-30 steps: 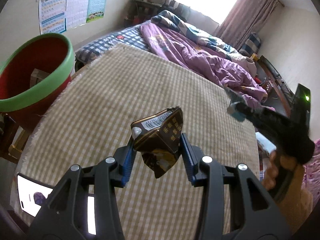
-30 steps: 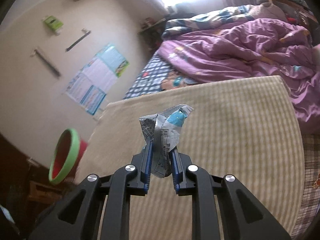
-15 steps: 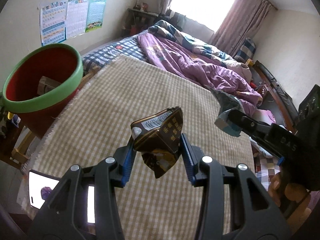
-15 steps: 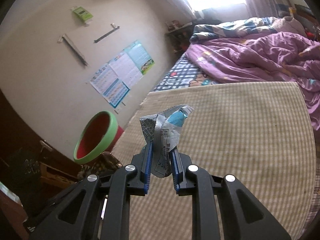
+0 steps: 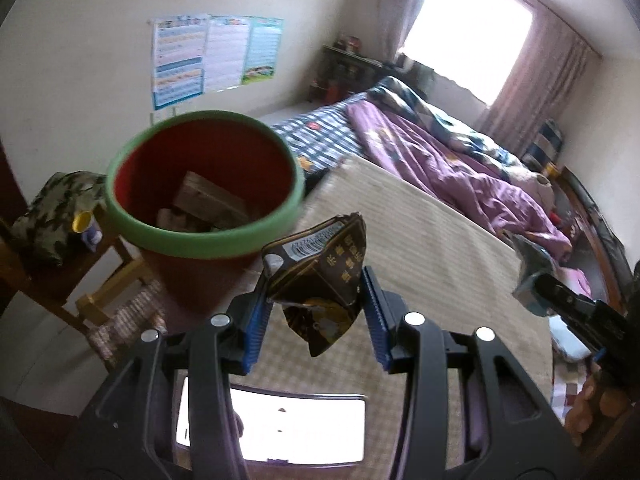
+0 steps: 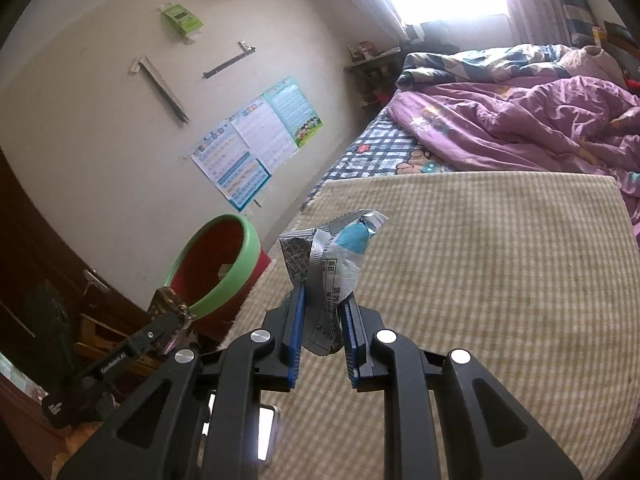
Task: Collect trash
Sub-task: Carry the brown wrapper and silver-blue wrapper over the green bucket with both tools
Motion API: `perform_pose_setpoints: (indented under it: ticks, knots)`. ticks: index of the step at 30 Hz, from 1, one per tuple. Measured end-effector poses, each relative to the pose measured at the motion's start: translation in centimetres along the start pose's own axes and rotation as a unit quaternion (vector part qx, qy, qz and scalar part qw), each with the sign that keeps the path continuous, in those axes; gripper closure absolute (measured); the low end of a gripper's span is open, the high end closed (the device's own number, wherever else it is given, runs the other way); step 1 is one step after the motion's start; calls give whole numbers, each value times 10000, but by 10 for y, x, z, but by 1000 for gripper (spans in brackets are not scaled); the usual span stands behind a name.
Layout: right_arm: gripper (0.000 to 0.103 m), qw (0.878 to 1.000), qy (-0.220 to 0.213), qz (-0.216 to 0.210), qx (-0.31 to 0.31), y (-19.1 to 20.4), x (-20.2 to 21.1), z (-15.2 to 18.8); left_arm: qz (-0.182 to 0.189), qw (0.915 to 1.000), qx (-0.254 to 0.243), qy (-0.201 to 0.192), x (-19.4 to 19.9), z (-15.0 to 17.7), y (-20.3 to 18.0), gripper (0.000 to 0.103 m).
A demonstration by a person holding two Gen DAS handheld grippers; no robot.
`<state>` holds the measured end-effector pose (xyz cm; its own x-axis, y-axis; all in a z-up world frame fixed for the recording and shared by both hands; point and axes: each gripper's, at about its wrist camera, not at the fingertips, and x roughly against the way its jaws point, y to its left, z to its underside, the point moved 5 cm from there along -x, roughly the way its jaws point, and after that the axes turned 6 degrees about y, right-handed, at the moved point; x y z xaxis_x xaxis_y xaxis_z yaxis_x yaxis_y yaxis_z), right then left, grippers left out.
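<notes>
Left claw (image 5: 316,300) grasping the dark wrapper (image 5: 320,276), right claw (image 6: 322,330) clenched on the silver-blue wrapper (image 6: 336,264): you should centre each over the red bin (image 5: 200,184) before releasing.

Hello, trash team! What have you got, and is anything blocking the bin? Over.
Left gripper shut on brown wrapper. Right gripper shut on silver wrapper. Bin close ahead of left, mouth open, nothing in the way.

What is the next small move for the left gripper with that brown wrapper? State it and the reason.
Probably carry the left gripper a little further until it is over the mouth of the red bin, then open. It is shut on the brown wrapper, which hangs just short of the green rim, and the bin already holds other trash.
</notes>
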<state>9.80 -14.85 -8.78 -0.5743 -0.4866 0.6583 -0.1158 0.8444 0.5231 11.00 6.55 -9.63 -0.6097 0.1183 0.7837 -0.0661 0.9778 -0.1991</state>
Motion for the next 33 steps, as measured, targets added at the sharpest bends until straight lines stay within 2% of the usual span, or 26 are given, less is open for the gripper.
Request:
perform_pose_setpoints:
  ticks: [8, 33]
  knots:
    - [86, 9999, 93, -7, 111, 32, -27, -4, -6, 9999, 109, 2, -5, -14, 34, 62]
    - [86, 9995, -23, 299, -64, 93, -78, -10, 423, 9986, -290, 155, -32, -64, 83, 62]
